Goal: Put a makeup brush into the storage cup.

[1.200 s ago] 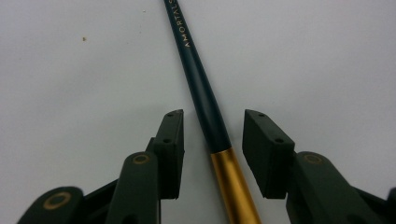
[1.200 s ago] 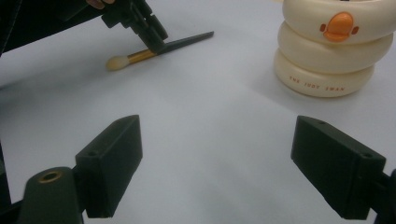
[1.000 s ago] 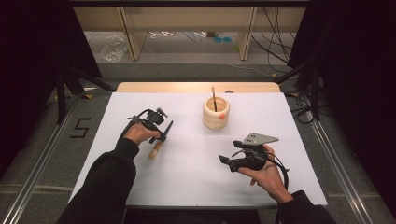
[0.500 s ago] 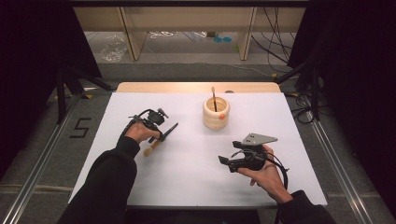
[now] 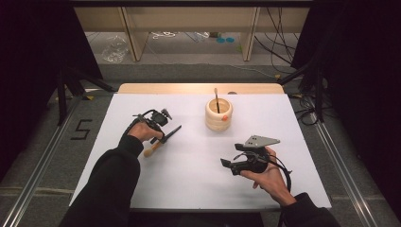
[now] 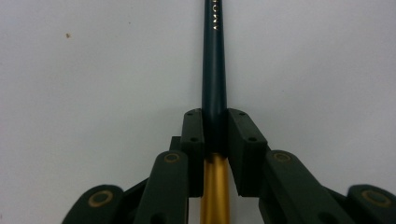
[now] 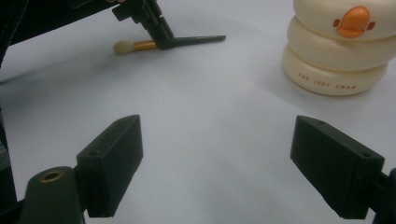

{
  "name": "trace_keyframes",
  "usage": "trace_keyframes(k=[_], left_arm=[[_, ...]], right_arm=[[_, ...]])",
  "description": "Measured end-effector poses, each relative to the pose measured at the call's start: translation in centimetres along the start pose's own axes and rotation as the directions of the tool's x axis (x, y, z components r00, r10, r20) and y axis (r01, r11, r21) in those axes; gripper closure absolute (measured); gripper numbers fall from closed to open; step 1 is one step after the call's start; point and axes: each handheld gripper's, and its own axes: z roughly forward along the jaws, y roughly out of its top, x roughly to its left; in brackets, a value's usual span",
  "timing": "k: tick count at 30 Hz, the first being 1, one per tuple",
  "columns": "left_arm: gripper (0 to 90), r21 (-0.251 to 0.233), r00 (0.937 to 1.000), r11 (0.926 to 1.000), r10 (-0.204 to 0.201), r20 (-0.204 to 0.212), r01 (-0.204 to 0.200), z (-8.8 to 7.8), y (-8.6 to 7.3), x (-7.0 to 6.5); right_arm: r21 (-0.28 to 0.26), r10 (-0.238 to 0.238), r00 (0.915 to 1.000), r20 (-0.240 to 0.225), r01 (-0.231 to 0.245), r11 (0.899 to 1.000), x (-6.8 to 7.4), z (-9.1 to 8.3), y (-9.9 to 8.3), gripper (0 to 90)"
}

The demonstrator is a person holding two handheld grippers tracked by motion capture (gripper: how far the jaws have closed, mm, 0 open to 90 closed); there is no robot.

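"THE JUDY SWAN" — probably — on holder [image 7: 335, 46]

A white surface [image 5: 142, 109] stands on a grey floor [image 5: 42, 142]. Behind it are wooden shelf legs [image 5: 130, 33], loose cables [image 5: 279, 45] and dark curtains [image 5: 28, 47].

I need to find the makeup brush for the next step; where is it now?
The makeup brush lies on the white table's left half, clamped by the left gripper, left of the cream holder.
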Motion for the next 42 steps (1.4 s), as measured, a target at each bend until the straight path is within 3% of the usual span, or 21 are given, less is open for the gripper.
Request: trace_keyframes(k=[3,4,5,11,15,16,19,24,26,28,30,31,32,33,42], left_arm=[[77.3,0.012,0.9998,0.9997,-0.020,0.000,0.020,0.0,0.0,-0.3],[77.5,-0.007,0.9994,0.9994,-0.035,0.001,0.035,0.1,0.0,-0.5],[77.6,0.001,0.9998,0.9999,0.016,-0.009,-0.016,0.0,0.1,-0.2],[77.7,0.047,0.9970,0.9962,0.074,-0.024,-0.072,0.0,0.6,-0.4],[77.8,0.060,0.9966,0.9956,0.075,-0.034,-0.072,0.1,0.9,-0.7],[77.8,0.072,0.9949,0.9932,0.094,-0.036,-0.091,0.0,1.0,-0.6],[77.8,0.080,0.9942,0.9919,0.101,-0.036,-0.098,0.0,1.0,-0.6],[78.0,0.076,0.9925,0.9906,0.117,-0.035,-0.114,0.0,1.0,-0.6],[78.1,0.056,0.9946,0.9938,0.098,-0.035,-0.096,0.1,1.0,-0.8],[78.1,0.066,0.9931,0.9918,0.112,-0.035,-0.109,0.1,1.0,-0.8],[78.1,0.094,0.9881,0.9852,0.148,-0.042,-0.144,0.0,1.2,-0.7],[78.1,0.083,0.9892,0.9874,0.139,-0.047,-0.135,0.1,1.2,-1.0],[78.1,0.097,0.9864,0.9838,0.156,-0.051,-0.151,0.0,1.3,-1.0],[78.1,0.105,0.9850,0.9820,0.164,-0.055,-0.158,0.0,1.3,-1.0],[78.2,0.074,0.9828,0.9825,0.175,-0.060,-0.171,-0.3,1.2,-1.0]], right_arm=[[-0.005,-0.004,1.0000,-0.002,0.004,1.000,0.0,0.1,0.0,17.8],[-0.011,-0.002,0.9999,-0.010,0.002,1.000,0.0,0.2,0.0,17.8],[-0.002,-0.004,1.0000,-0.005,0.004,1.000,0.0,0.1,0.0,17.8],[0.012,0.005,0.9999,-0.011,-0.005,1.000,0.1,0.1,0.1,17.8],[0.006,0.006,0.9999,-0.012,-0.006,1.000,0.1,0.1,0.1,17.8],[0.002,-0.005,0.9999,-0.008,0.006,1.000,0.0,0.2,0.0,17.8],[0.002,0.007,0.9999,-0.010,-0.007,1.000,0.1,0.1,0.1,17.8],[0.010,-0.003,0.9999,-0.013,0.003,1.000,0.1,0.2,0.1,17.8],[0.015,0.002,0.9999,-0.015,-0.002,1.000,0.1,0.2,0.1,17.8],[0.014,0.004,0.9999,-0.015,-0.004,1.000,0.1,0.2,0.1,17.8],[0.011,0.010,0.9998,-0.015,-0.010,1.000,0.2,0.2,0.1,17.8],[0.013,0.001,0.9999,-0.013,-0.001,1.000,0.1,0.2,0.1,17.8],[0.009,-0.010,0.9998,-0.014,0.011,1.000,0.0,0.3,0.1,17.8],[0.009,0.010,0.9999,-0.014,-0.009,1.000,0.2,0.2,0.1,17.8],[0.010,-0.004,0.9998,-0.018,0.004,1.000,0.1,0.3,0.1,17.8]])
